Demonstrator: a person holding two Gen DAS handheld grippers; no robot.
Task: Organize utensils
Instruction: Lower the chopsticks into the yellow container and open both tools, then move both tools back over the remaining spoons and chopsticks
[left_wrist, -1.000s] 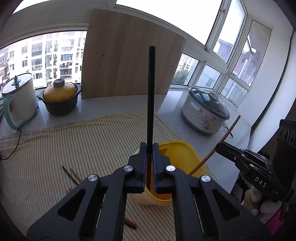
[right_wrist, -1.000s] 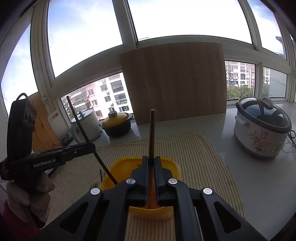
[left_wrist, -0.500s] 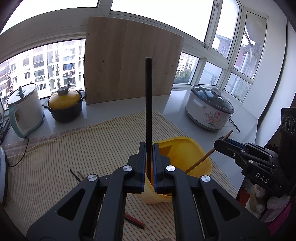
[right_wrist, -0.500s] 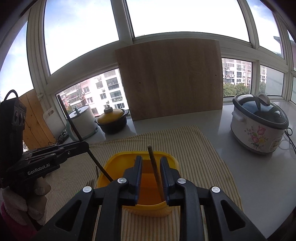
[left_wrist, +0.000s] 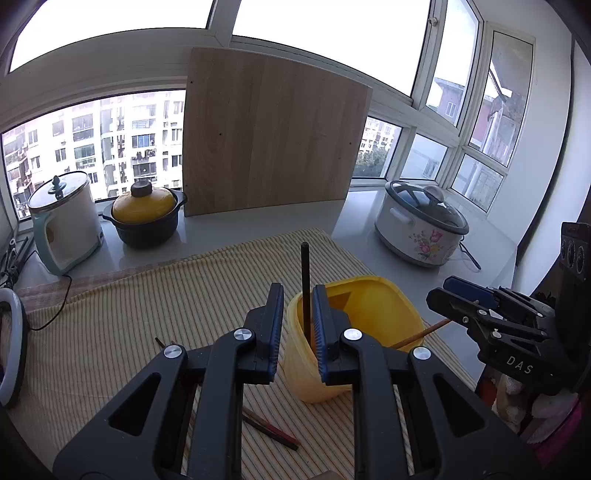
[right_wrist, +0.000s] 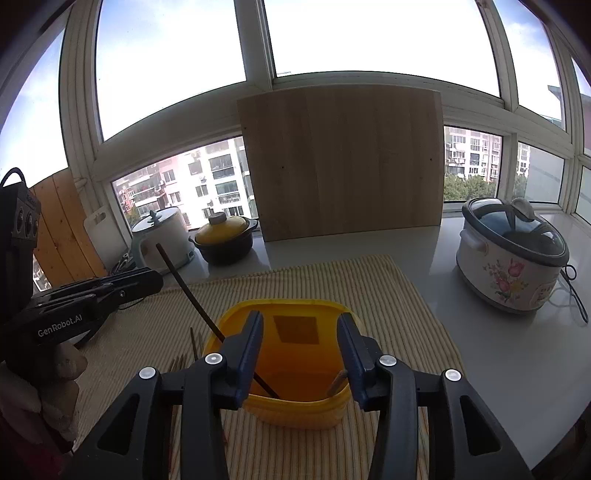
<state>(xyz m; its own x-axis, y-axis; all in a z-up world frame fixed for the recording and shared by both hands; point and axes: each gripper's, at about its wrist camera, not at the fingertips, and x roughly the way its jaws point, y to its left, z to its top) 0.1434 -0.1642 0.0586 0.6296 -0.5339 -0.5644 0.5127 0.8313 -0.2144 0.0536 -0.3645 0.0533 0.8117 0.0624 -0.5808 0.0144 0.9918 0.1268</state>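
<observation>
While daylight filled the corner windows (right_wrist: 173, 66), a striped yellow mat (left_wrist: 155, 306) covered the white counter (right_wrist: 491, 350). On it stood a yellow container (right_wrist: 295, 410), with a black chopstick (left_wrist: 305, 280) and a brown chopstick (left_wrist: 421, 334) resting inside. The left gripper (left_wrist: 297, 332) had just been opening, its jaws parted around the black one without pressing it. The right gripper (right_wrist: 299, 354) had just been opening too, nothing between its jaws. Behind, a wooden board (right_wrist: 343, 162) leaned on the glass, beside a yellow-lidded pot (left_wrist: 146, 218), a kettle (left_wrist: 62, 225) and a floral cooker (right_wrist: 513, 254). More chopsticks (left_wrist: 269, 430) lay on the mat.
</observation>
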